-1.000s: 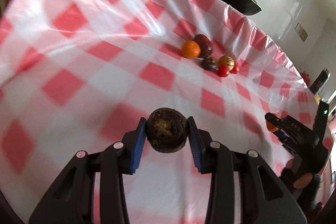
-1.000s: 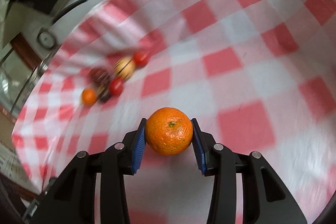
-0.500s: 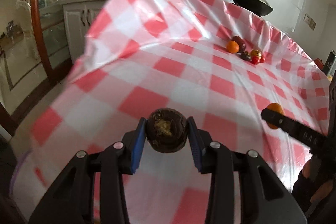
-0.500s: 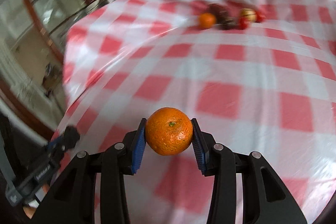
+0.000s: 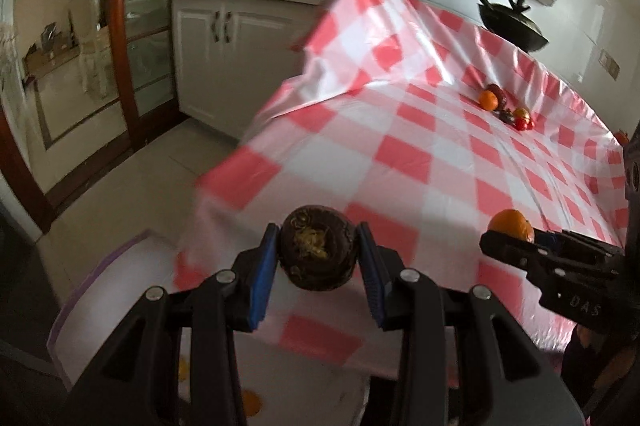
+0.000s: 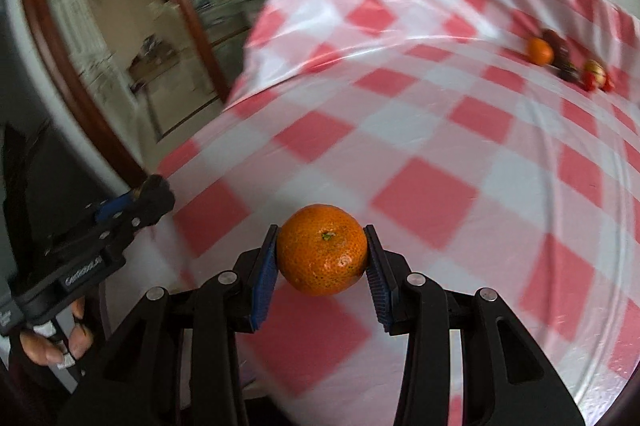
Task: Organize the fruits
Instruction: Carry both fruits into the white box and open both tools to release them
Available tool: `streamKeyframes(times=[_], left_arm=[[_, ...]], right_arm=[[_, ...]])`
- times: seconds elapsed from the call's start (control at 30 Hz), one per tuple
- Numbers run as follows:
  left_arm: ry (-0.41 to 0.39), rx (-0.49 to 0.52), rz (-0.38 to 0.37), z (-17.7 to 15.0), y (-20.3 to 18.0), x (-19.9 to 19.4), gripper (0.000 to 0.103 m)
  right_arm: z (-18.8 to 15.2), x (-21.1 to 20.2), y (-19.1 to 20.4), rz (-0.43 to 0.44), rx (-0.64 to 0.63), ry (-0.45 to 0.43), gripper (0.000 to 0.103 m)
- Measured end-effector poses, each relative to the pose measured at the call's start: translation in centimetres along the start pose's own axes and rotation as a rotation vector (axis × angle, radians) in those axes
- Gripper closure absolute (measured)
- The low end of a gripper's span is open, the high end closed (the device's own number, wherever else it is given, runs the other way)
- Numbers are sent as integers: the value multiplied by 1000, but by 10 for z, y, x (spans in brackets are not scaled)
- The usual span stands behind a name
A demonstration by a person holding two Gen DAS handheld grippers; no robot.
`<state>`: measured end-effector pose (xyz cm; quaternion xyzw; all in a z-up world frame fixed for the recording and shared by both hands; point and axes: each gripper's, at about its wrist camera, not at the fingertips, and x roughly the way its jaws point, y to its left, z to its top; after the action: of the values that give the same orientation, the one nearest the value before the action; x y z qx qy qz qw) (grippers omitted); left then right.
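Note:
My left gripper (image 5: 318,254) is shut on a dark brown round fruit (image 5: 318,250), held over the near-left corner of the red-and-white checked table (image 5: 420,154). My right gripper (image 6: 323,256) is shut on an orange tangerine (image 6: 323,254) above the same end of the table. In the left wrist view the right gripper (image 5: 514,234) shows at the right with the tangerine (image 5: 512,222). The right wrist view has the left gripper (image 6: 154,192) at the left, its fruit hidden. A small pile of fruits (image 5: 506,106) lies far across the cloth.
A white container with a purple rim (image 5: 80,306) sits below the table corner, an orange fruit (image 5: 250,402) inside it. A black pan (image 5: 508,18) stands beyond the table's far edge. White cabinets (image 5: 212,46) and tiled floor lie to the left. A hand (image 6: 52,342) grips the left tool.
Both grippers have drawn back from the fruit pile toward the near-left table corner, each still holding its fruit. The floor, cabinets and white container have come into view.

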<state>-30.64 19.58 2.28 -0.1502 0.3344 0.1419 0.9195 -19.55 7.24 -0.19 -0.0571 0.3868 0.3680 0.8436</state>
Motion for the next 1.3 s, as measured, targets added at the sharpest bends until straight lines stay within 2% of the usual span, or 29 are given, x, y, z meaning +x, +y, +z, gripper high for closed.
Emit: streamKeyframes(times=[0.2, 0.3, 0.43, 0.57, 0.83, 0.93, 1.1, 1.27, 1.3], left_arm=[[-19, -73, 21, -23, 45, -22, 64], [-23, -107, 38, -31, 64, -30, 64], [6, -135, 66, -45, 83, -27, 64], [76, -157, 112, -59, 98, -10, 64], [320, -173, 210, -99, 124, 47, 63], [373, -169, 231, -112, 130, 59, 63], [405, -131, 262, -126, 134, 67, 63], [412, -146, 267, -132, 138, 68, 62], [409, -149, 267, -130, 138, 68, 59]], right_arm=[[-15, 7, 55, 67, -171, 28, 62], [-31, 8, 92, 108, -309, 26, 62], [-49, 16, 123, 180, -400, 78, 62], [-73, 35, 149, 193, -519, 164, 62], [-113, 106, 166, 150, -603, 400, 62], [-126, 122, 169, 128, -632, 450, 62], [-138, 136, 175, 120, -661, 509, 62], [-141, 142, 177, 126, -664, 538, 61], [-141, 142, 177, 126, -663, 536, 60]])
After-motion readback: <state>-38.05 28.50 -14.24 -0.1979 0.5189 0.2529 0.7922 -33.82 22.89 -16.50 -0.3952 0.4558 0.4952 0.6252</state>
